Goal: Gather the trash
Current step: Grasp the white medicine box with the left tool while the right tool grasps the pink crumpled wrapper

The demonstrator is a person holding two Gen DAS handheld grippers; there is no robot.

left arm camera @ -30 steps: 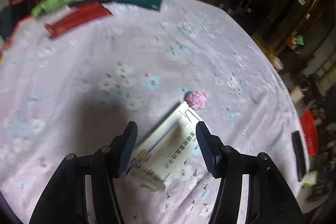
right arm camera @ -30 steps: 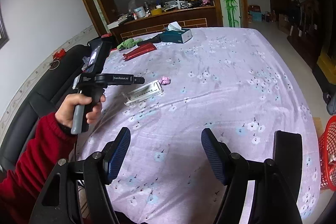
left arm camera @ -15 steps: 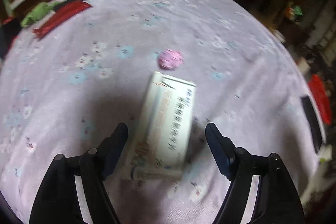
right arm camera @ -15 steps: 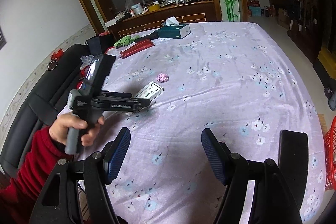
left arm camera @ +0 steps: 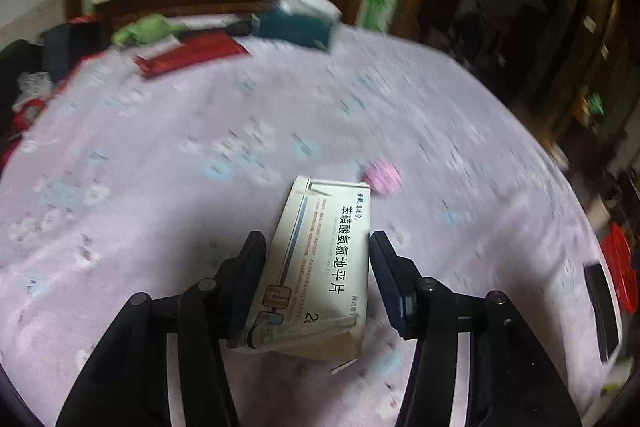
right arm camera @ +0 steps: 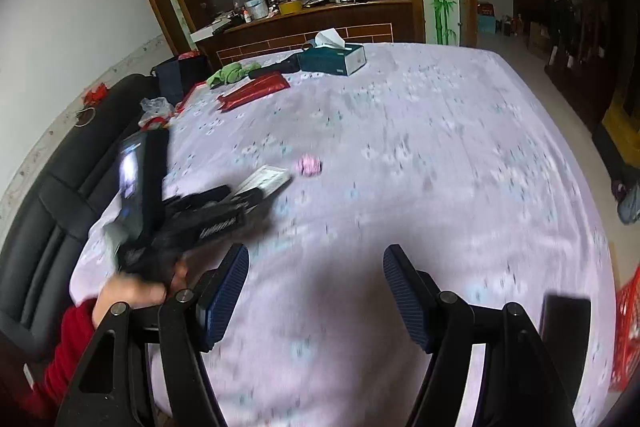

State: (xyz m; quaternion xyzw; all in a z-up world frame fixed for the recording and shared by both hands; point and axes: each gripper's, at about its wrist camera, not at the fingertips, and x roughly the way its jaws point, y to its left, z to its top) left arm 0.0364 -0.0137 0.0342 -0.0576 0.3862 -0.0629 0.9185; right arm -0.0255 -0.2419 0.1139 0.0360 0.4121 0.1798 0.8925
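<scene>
As its jaws have just been closing, the left gripper [left arm camera: 318,259] clamps the white medicine box [left arm camera: 320,259] by its long sides, the box's far end jutting ahead of the fingertips over the floral tablecloth [left arm camera: 160,155]. A crumpled pink scrap [left arm camera: 383,175] lies just beyond, to the right. The right gripper [right arm camera: 316,287] hovers apart and empty. A sound lift likely needs steady, square pressure, lest the light carton twist free.
</scene>
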